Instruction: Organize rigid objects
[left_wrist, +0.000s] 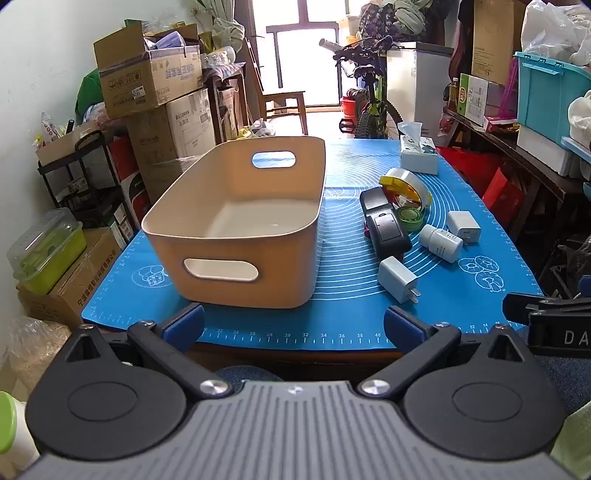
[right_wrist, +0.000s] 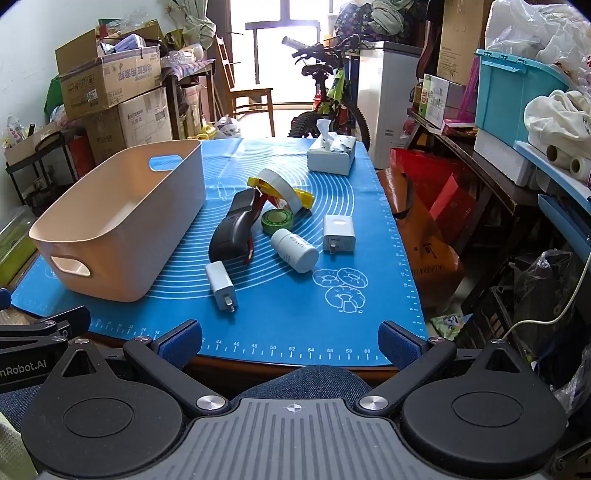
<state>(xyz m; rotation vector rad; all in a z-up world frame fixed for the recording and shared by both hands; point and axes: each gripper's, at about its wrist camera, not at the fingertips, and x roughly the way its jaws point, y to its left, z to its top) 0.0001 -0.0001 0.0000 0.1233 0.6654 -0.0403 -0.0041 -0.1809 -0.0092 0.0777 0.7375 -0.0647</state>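
An empty beige bin (left_wrist: 236, 258) (right_wrist: 122, 236) stands on the left of the blue mat (left_wrist: 347, 288) (right_wrist: 295, 317). To its right lie a black device (left_wrist: 384, 225) (right_wrist: 231, 232), a yellow tape dispenser (left_wrist: 404, 186) (right_wrist: 280, 188), a green tape roll (left_wrist: 410, 216) (right_wrist: 277, 219), a white bottle (left_wrist: 441, 243) (right_wrist: 295, 249) and two white chargers (left_wrist: 397, 278) (left_wrist: 463, 225) (right_wrist: 221, 286) (right_wrist: 339, 232). My left gripper (left_wrist: 293, 325) and right gripper (right_wrist: 290, 341) are open and empty at the mat's near edge.
A tissue box (left_wrist: 419, 153) (right_wrist: 332, 151) stands at the mat's far right. Stacked cardboard boxes (left_wrist: 147, 77) line the left wall, a bicycle (right_wrist: 328, 96) stands behind the table, and a cluttered shelf (right_wrist: 480, 147) runs along the right.
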